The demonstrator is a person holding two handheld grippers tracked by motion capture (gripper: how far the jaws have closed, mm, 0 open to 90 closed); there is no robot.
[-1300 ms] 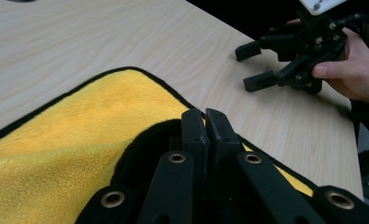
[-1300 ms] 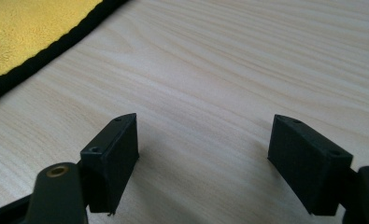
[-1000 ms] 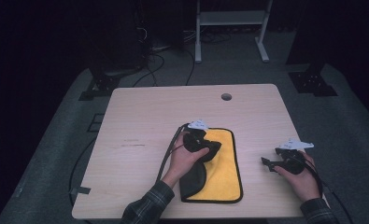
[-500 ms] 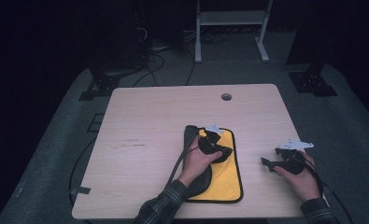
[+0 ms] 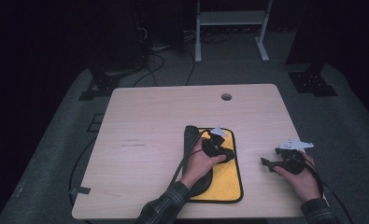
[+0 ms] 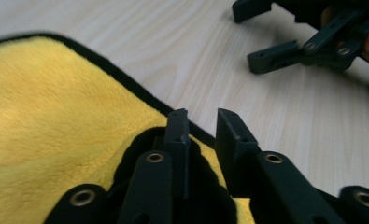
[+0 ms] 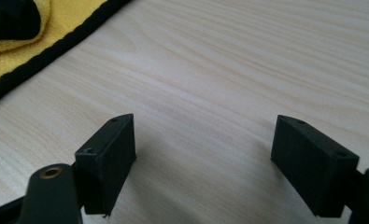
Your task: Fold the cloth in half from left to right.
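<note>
While my left jaws (image 6: 202, 135) have just been opening to a narrow gap, nothing sits between them: in the left gripper view they hang over the near-right edge of the yellow cloth (image 6: 56, 126), with its black hem (image 6: 126, 86) running just past the tips and bare wood showing through the slot. So I judge the step in hand to be letting go of the cloth after laying it, or resetting for a fresh pinch.

From the high view the yellow cloth (image 5: 226, 172) lies flat on the worktop (image 5: 149, 140), right of centre and toward my side, and a dark strip (image 5: 189, 140) along its left edge looks like a part turned over. My left gripper (image 5: 218, 148) rests over its upper half.

My right jaws (image 7: 219, 163) stand wide apart and empty above bare wood, well to the right of the cloth; the high view shows that right gripper (image 5: 285, 162) parked near the worktop's right edge.

To do this well, I would open the left jaws fully before lifting, so no pile catches on a pad and drags the cloth. I would rise straight up and not sideways. If another fold is meant, I would take the hem at a corner, pinching only one layer, and bring the right jaws to the matching corner so the edge travels level.
</note>
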